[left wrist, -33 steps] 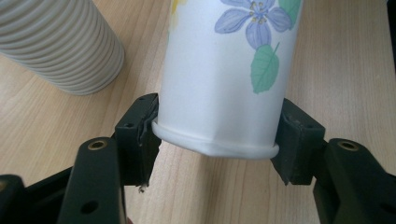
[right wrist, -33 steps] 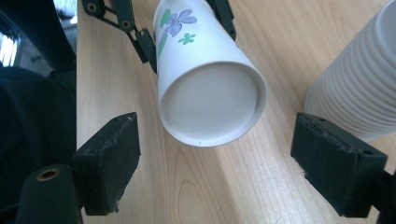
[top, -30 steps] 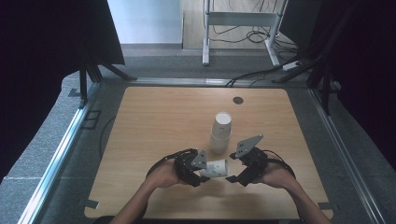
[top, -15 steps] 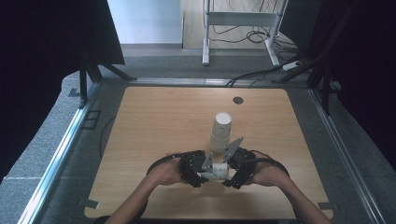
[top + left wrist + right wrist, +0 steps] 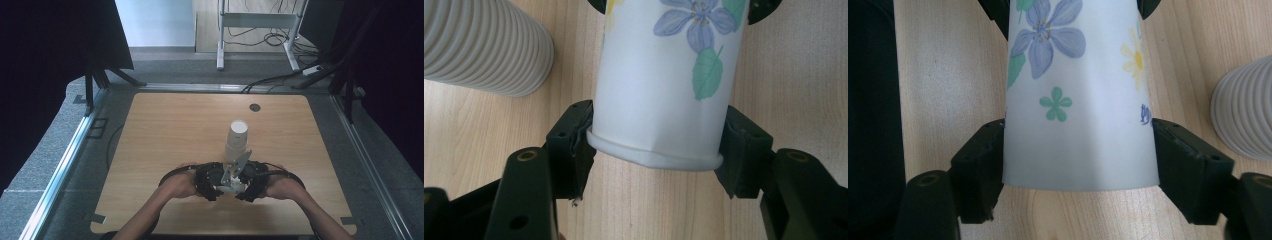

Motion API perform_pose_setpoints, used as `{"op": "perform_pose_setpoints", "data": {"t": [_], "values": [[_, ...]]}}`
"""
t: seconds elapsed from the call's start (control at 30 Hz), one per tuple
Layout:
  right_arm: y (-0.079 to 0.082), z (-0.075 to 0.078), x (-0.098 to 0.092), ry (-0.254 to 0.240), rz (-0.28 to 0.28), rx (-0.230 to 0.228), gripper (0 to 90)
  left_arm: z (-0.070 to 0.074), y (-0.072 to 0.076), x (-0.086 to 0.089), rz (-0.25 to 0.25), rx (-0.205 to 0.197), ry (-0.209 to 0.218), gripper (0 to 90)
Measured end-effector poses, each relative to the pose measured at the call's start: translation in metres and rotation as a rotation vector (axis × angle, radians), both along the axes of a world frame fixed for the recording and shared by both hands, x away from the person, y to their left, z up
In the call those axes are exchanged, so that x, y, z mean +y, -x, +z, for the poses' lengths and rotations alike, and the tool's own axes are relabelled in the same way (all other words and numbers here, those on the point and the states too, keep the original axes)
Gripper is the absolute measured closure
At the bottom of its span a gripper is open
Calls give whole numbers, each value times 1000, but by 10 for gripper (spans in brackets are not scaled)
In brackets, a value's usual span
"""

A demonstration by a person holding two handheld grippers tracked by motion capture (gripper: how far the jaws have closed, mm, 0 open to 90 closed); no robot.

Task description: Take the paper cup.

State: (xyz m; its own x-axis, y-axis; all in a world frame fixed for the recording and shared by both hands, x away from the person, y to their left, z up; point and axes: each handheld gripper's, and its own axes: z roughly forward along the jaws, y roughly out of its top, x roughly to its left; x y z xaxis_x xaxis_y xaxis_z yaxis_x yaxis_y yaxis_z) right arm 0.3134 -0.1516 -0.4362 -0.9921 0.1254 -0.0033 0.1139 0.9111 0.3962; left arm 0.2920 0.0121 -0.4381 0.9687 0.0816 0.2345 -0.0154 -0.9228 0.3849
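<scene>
A white paper cup with printed flowers (image 5: 228, 187) lies on its side just above the table, between my two grippers. My left gripper (image 5: 214, 183) is shut on its rim end (image 5: 664, 85), and the rim is pinched slightly out of round between the pads (image 5: 574, 135). My right gripper (image 5: 245, 183) has just been closing its jaws, and they now press on both sides of the cup's narrow base end (image 5: 1078, 100). A tall stack of ribbed white cups (image 5: 236, 139) stands upright just beyond both grippers.
The wooden table (image 5: 165, 130) has a small round cable hole (image 5: 255, 107) near its far edge. The stack of cups sits close to the left jaw (image 5: 484, 45) and to the right jaw (image 5: 1245, 115). Metal rails run along both table sides.
The right gripper has moved left and slightly down to the cup's base end and its jaws have closed onto it. The left gripper has stayed put, holding the cup.
</scene>
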Motion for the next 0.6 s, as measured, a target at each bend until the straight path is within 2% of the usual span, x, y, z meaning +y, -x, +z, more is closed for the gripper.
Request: {"op": "perform_pose_setpoints", "data": {"t": [0.03,0.07,0.23,0.6], "values": [[0,0,0,3,1,0,281,-1,1,0,6,4,8,387],[-1,0,0,7,12,-2,289,0,0,-1,-3,-3,-8,387],[-1,-1,1,10,29,12,354,-1,0,-2,-14,-7,-22,387],[2,-1,-2,6,3,13,369,-2,0,0,-22,5,13,355]]}}
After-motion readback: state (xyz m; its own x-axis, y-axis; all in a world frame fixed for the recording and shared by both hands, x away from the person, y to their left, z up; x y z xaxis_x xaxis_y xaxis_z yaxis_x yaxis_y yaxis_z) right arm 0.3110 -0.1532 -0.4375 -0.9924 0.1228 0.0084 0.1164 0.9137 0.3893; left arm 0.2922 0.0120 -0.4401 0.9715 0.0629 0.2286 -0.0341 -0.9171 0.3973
